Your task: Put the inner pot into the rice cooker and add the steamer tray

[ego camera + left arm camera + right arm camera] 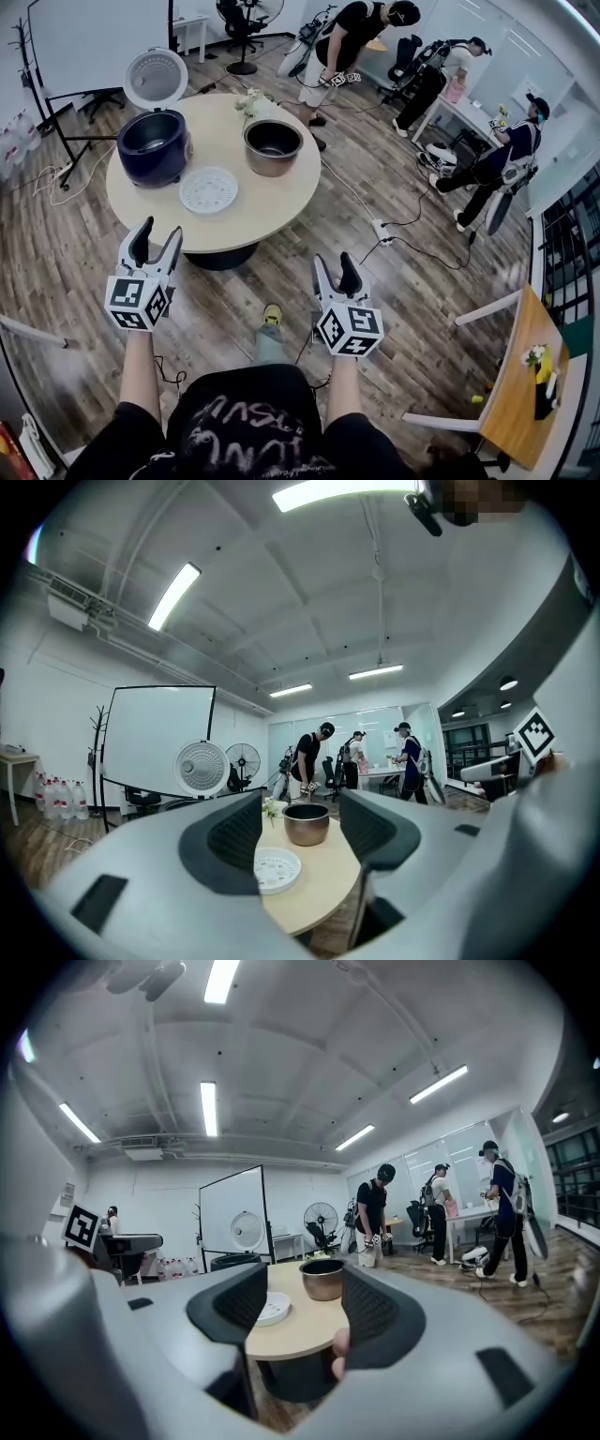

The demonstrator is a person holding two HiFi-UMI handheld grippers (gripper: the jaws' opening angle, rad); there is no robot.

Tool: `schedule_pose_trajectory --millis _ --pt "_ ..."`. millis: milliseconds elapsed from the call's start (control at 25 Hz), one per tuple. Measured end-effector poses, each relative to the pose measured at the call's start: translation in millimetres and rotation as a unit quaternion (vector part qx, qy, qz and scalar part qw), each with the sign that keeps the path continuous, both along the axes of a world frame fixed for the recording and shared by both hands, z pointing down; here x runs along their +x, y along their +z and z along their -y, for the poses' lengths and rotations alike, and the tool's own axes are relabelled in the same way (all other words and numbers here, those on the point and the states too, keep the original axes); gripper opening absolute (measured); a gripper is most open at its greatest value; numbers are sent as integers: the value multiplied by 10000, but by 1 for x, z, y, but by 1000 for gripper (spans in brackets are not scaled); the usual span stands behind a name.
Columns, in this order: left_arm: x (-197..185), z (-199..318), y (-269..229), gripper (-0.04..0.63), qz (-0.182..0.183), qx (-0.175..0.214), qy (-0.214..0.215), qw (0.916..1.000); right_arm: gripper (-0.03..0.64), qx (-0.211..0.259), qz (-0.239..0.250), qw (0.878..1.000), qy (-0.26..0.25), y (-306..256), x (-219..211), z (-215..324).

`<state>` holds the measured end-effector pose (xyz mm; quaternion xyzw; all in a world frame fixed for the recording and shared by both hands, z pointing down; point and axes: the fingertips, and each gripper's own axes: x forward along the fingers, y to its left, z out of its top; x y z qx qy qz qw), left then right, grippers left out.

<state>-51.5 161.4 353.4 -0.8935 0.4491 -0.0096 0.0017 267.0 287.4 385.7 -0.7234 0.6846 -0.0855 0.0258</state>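
Nearest the viewer, the left tool [157, 234] and the right tool [335, 264] are held level above the wooden floor [422, 309], short of a round worktop [234, 223]. The jaws of each are spread apart, with nothing between them. On the worktop's near side, a white steamer tray [208, 190] is laid flat. Farther back on the left, the dark rice cooker [154, 145] is seen with its lid [156, 78] raised. To its right, apart from it, the inner pot [273, 146] is stood upright.
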Motion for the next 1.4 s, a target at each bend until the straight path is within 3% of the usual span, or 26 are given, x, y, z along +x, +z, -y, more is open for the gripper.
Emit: schedule_pose_trajectory --millis 320,1040,1400 --pt "38 67 12 259 151 -112 53 9998 252 -113 60 9999 -1 13 34 66" --pt "151 264 61 259 297 -1028 -443 9933 250 -913 540 9930 -520 59 149 299" --pt "178 329 94 259 356 -1456 -563 9871 250 -1396 703 9843 -816 90 159 383"
